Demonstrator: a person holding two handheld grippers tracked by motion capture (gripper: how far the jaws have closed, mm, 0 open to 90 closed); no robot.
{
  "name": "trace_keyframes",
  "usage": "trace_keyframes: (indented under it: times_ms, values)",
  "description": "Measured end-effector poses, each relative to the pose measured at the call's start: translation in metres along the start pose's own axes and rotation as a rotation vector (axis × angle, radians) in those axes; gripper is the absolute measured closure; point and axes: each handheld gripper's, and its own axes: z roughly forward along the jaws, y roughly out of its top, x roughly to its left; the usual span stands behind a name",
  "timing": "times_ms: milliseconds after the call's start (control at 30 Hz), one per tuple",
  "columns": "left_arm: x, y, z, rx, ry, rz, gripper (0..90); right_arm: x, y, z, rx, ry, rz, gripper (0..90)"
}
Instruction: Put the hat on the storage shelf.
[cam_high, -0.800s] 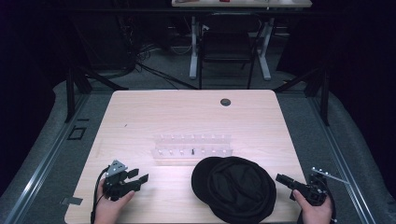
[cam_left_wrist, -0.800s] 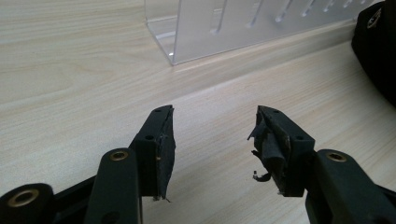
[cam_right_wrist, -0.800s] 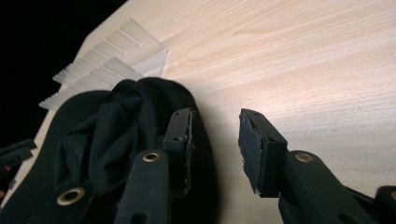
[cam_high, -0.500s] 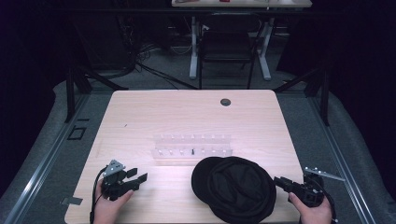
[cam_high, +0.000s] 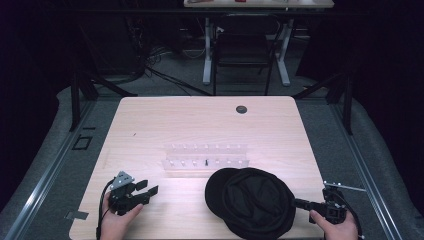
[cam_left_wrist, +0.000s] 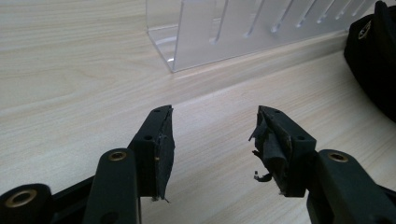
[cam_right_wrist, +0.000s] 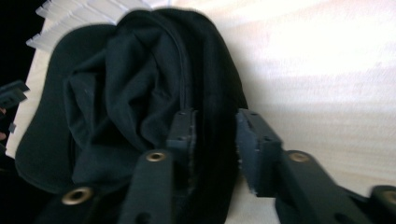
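A clear plastic rack (cam_high: 206, 156) lies in the middle of the high view on the table (cam_high: 150, 125); a small dark bit sits in one of its slots. A round dark grommet (cam_high: 241, 109) is set in the tabletop toward the upper middle. Above the table's far edge stands a dark chair (cam_high: 242, 55), between white desk legs (cam_high: 206, 55).

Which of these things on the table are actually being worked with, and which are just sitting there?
In use:
- black cap, its edge between the jaws of the right gripper
- left gripper, open, waiting on the table

Lying about:
- clear slotted rack
- chair beyond the table
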Motion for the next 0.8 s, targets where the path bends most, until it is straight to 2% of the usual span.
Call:
trace_keyframes:
  times_ms: [133, 200, 233, 267, 300, 333, 367, 400, 467, 500, 533, 633, 667, 700, 733, 800]
  values:
    - [0.002, -0.001, -0.002, 0.003, 0.001, -0.011, 47.3, -0.001, 0.0, 0.002, 0.015, 0.016, 0.014, 84.9]
    - [0.002, -0.001, -0.002, -0.003, 0.003, -0.012, 47.3, -0.001, 0.002, 0.0, 0.028, -0.013, -0.004, 86.8]
    - [0.002, -0.001, -0.002, -0.003, 0.003, -0.012, 47.3, -0.001, 0.002, 0.003, -0.001, 0.007, 0.011, 87.2]
    - [0.002, -0.001, -0.002, -0.003, 0.002, -0.012, 47.3, -0.001, 0.003, 0.003, 0.001, 0.009, 0.01, 87.4]
    - [0.001, -0.001, -0.002, 0.001, 0.001, -0.011, 47.3, -0.001, 0.004, 0.001, 0.015, -0.018, -0.006, 87.5]
    - [0.001, -0.001, -0.001, -0.003, 0.0, -0.011, 47.4, -0.002, 0.004, 0.004, -0.013, 0.002, 0.011, 87.6]
    - [0.001, -0.001, -0.001, -0.004, 0.001, -0.008, 47.5, -0.002, 0.006, 0.004, -0.019, 0.002, 0.015, 87.6]
    - [0.0, -0.001, 0.0, -0.003, 0.004, -0.006, 47.5, -0.002, 0.007, 0.003, -0.011, -0.024, 0.01, 87.6]
    - [0.0, -0.001, 0.0, 0.002, 0.003, -0.004, 47.6, -0.005, 0.012, 0.005, -0.028, -0.016, 0.016, 87.7]
    - [0.0, -0.001, 0.001, 0.004, 0.0, -0.002, 47.6, -0.006, 0.014, 0.003, -0.013, -0.037, 0.011, 87.6]
    - [0.0, -0.001, 0.001, 0.008, 0.001, -0.001, 47.6, -0.006, 0.015, 0.005, -0.034, -0.018, 0.026, 87.7]
    - [-0.001, -0.001, 0.0, 0.003, 0.002, 0.0, 47.6, -0.008, 0.022, 0.006, -0.021, -0.024, 0.02, 87.6]
    - [-0.001, -0.001, 0.0, 0.003, 0.003, -0.001, 47.6, -0.009, 0.026, 0.005, 0.006, -0.055, -0.003, 87.6]
    - [-0.001, -0.001, 0.001, 0.002, 0.003, -0.002, 47.6, -0.009, 0.027, 0.008, -0.021, -0.022, 0.027, 87.6]
    - [-0.001, -0.001, 0.0, 0.004, 0.003, -0.002, 47.6, -0.009, 0.03, 0.008, -0.009, -0.033, 0.019, 87.6]
    - [-0.001, -0.002, 0.0, 0.0, 0.006, -0.004, 47.6, -0.009, 0.035, 0.01, -0.017, -0.042, 0.019, 87.5]
